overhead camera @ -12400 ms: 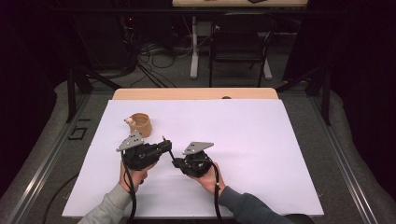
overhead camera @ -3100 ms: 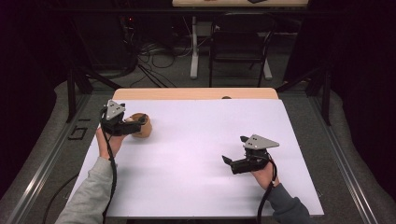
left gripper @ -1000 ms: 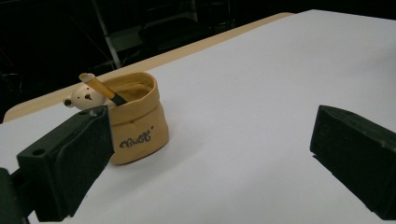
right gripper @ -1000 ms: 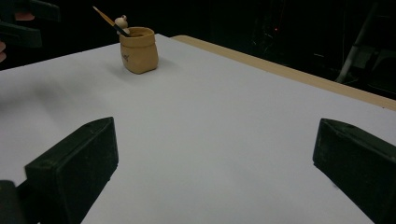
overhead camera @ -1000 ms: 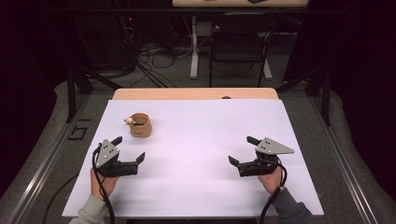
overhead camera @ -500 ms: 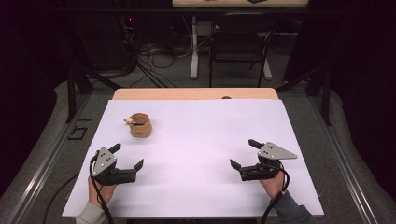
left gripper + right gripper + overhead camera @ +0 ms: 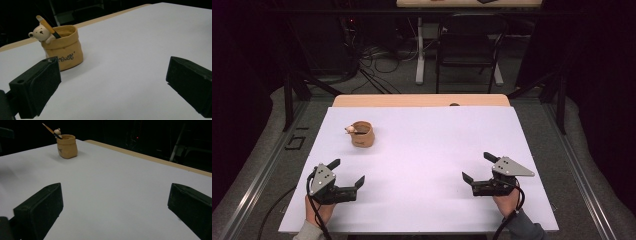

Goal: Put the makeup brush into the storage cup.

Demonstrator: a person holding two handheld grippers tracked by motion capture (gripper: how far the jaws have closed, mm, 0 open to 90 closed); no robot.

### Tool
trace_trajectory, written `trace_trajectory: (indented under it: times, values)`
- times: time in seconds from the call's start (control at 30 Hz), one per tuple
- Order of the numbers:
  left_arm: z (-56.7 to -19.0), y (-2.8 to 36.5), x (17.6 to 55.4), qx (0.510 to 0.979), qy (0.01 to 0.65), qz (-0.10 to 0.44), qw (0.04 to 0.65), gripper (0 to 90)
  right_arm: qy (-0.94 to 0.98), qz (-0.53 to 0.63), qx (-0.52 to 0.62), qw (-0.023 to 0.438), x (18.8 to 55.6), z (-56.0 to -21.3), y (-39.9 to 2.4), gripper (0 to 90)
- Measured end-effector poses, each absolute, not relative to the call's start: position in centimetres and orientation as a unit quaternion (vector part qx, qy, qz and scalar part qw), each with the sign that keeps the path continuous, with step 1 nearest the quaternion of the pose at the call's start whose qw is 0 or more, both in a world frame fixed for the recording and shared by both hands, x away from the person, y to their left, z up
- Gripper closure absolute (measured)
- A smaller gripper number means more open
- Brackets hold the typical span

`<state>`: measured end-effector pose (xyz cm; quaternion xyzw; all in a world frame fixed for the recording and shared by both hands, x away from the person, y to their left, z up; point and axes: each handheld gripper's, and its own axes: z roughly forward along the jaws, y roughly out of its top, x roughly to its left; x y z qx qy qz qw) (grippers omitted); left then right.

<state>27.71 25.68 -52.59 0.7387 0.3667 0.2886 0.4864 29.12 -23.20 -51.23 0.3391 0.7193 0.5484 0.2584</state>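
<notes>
- Both hands have drawn back toward the person's edge of the counter [image 7: 422, 150] since the earlier frames; three seconds ago the left gripper [image 7: 347, 172] was up at the pot [image 7: 361, 134], and now it sits low at the near left, well apart from it.
- Over the last half second the left gripper has slid a little further toward the near edge, while the right gripper [image 7: 477, 167] has hardly shifted.
- Left gripper: jaws stand wide apart, holding nothing, pointing roughly toward the middle of the counter, with its cable trailing off the near edge.
- Right gripper: jaws likewise wide apart and empty, at the near right, with the grey three-cornered plate on top.
- In the left gripper view, the pot [image 7: 63, 47] stands upright just beyond the left-hand jaw, not between the jaws and not touching them.
- It is a tan, sack-shaped pot with dark lettering on its front; a small pale bear figure [image 7: 41, 33] hangs at its rim.
- A thin stick-like tool [image 7: 47, 25], orange with a dark lower part, leans out of the pot beside the bear.
- In the right gripper view, the pot [image 7: 66, 146] stands far off at the upper left, well apart from both jaws.
- White counter surface lies between each pair of jaws.
</notes>
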Motion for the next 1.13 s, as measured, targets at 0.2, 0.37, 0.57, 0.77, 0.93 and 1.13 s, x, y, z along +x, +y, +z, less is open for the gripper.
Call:
trace_trajectory:
  times: [0.2, 0.37, 0.57, 0.77, 0.93, 1.13]
  values:
    - [-52.7, 25.6, 27.4, 0.741, 0.365, 0.28, 0.489, 0.1, 0.724, 0.543, 0.335, 0.262, 28.5, -51.3, -23.4, 0.0]
    - [-52.7, 25.6, 27.1, 0.742, 0.364, 0.277, 0.49, 0.1, 0.723, 0.543, 0.333, 0.267, 27.7, -51.1, -23.6, 0.0]
    - [-52.7, 25.4, 27.1, 0.744, 0.36, 0.279, 0.488, 0.1, 0.723, 0.542, 0.335, 0.267, 27.3, -51.0, -23.9, 0.0]
    - [-52.8, 25.5, 27.5, 0.747, 0.362, 0.278, 0.484, 0.1, 0.728, 0.541, 0.329, 0.262, 27.5, -51.1, -23.9, 0.0]
    - [-52.9, 25.5, 27.8, 0.75, 0.361, 0.279, 0.478, 0.1, 0.73, 0.541, 0.327, 0.261, 27.6, -51.0, -24.0, 0.0]
    - [-53.1, 25.5, 28.4, 0.756, 0.365, 0.275, 0.468, 0.1, 0.738, 0.534, 0.324, 0.255, 27.8, -51.2, -23.9, 0.0]
